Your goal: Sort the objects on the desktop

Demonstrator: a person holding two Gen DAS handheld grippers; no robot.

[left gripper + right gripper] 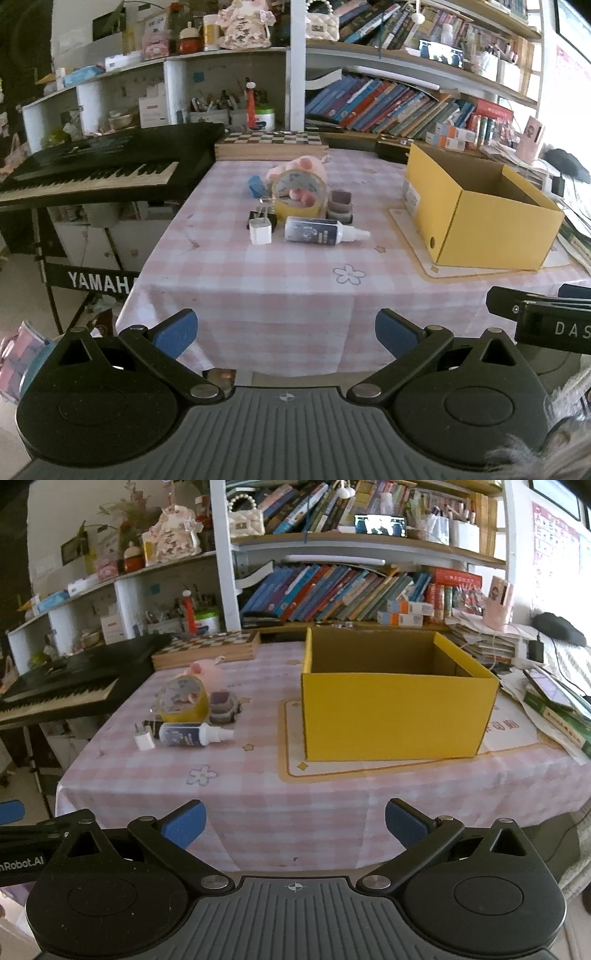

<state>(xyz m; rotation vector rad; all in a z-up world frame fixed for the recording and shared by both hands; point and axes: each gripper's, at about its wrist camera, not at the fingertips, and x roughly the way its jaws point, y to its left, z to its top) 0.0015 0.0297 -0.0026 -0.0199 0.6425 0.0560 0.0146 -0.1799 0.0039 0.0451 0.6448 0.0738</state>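
While both tools are held short of the near table edge, the left gripper (286,334) is shown with its blue pads spread wide and nothing between them; the right gripper (295,821) is likewise spread wide and empty. Beyond them, a pink checked tablecloth (258,295) is seen covering the table. A cluster of small objects is grouped near the middle of the cloth: a white charger plug (260,230) just beside a black binder clip (263,216), a spray bottle (321,230) lying on its side, a yellow tape roll (299,194) standing on edge, a dark stacked item (340,205) to its right, a pink plush toy (306,166) behind it, and a blue item (256,184) to its left. Well apart to the right, an open yellow cardboard box (395,716) is placed on a mat (295,760). A keyboard (92,173) is seen at left, and bookshelves (351,587) behind.
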